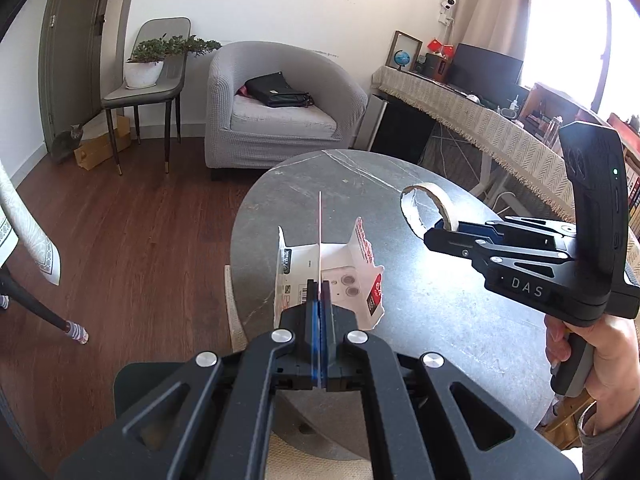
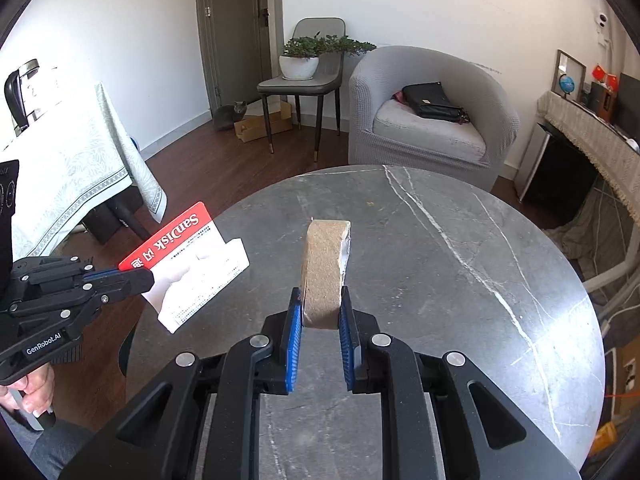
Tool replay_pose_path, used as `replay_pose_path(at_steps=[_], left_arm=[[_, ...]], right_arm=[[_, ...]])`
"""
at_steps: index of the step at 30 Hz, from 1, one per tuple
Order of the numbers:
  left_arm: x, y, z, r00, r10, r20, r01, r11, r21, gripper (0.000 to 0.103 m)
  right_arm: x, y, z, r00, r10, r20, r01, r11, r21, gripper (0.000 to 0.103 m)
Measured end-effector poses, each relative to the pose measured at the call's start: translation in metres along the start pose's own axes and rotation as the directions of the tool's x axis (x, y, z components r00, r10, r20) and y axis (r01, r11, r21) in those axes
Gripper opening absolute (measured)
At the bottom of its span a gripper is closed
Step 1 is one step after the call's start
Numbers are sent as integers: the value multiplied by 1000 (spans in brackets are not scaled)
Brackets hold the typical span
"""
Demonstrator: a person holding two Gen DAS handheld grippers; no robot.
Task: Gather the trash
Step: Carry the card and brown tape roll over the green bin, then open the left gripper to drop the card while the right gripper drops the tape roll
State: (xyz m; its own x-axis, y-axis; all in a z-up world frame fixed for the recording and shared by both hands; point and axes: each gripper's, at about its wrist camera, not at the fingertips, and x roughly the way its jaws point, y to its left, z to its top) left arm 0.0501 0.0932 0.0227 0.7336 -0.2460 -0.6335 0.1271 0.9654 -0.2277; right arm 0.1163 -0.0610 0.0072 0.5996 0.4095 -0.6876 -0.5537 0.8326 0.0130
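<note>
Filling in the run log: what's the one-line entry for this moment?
left gripper: shut on SanDisk packaging card | right gripper: shut on cardboard tape core | both held above round marble table

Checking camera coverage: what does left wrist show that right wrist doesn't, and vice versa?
Only left wrist: the cardboard ring seen side-on as an open loop, and the window-side desk. Only right wrist: the SanDisk card face with its logo, and the cloth-covered table. Both: the left gripper shut on the card, the right gripper shut on the ring, the marble table, the armchair, the cat.
</note>
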Motion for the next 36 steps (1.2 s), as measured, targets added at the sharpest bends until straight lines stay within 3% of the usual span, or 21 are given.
replay_pose_path(at_steps=[7, 13, 23, 36], left_arm=[[-24, 49, -15, 996, 91, -11, -91, 995, -50, 1], [-28, 90, -36, 983, 163, -80, -169, 982, -78, 1], [-12, 135, -90, 936, 244, -255, -257, 966, -21, 2], [3, 164, -135, 896, 165, -412, -227, 968, -108, 2]], right_arm=[[5, 52, 4, 998, 63, -4, -63, 995, -80, 17], [4, 82, 16, 990, 137, 8, -136, 986, -98, 17], [22, 132, 28, 976, 215, -19, -216, 968, -125, 17], [66, 195, 23, 954, 255, -156, -281, 942, -181, 17]])
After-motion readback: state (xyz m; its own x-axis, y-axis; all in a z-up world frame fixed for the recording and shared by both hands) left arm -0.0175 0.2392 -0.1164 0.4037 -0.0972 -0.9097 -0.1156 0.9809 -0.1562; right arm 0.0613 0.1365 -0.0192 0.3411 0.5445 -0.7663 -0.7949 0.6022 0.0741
